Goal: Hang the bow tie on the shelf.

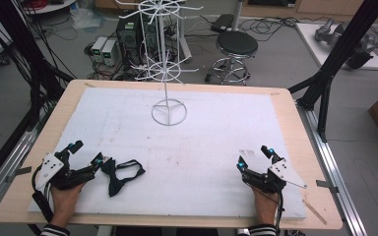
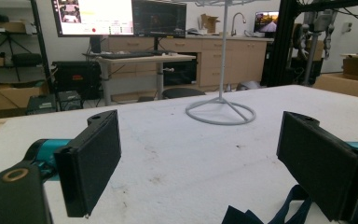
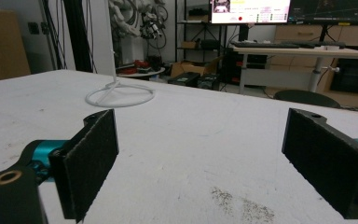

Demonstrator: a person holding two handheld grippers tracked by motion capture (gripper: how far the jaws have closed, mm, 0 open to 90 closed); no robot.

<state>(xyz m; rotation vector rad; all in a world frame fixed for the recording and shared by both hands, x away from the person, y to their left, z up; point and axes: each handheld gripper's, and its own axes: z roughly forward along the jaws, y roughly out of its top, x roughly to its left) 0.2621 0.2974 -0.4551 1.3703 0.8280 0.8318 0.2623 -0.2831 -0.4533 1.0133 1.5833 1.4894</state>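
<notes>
A dark navy bow tie (image 1: 120,174) with its strap lies on the white mat at the front left. My left gripper (image 1: 86,153) rests on the mat just left of it, jaws wide open, one fingertip close to the tie's knot. In the left gripper view a corner of the bow tie (image 2: 261,215) shows low between the jaws of the left gripper (image 2: 214,163), nearer the right pad, with nothing pressed. My right gripper (image 1: 254,156) sits open at the front right, nothing between its fingers (image 3: 205,163). A white wire display stand (image 1: 168,112) rises at the mat's far middle.
The white mat (image 1: 187,147) covers a wooden table (image 1: 44,147). Behind the table stand a black stool (image 1: 236,46), computer boxes and cables. Black frame posts (image 1: 325,83) flank the right side. A faint grey smudge (image 3: 240,205) marks the mat near the right gripper.
</notes>
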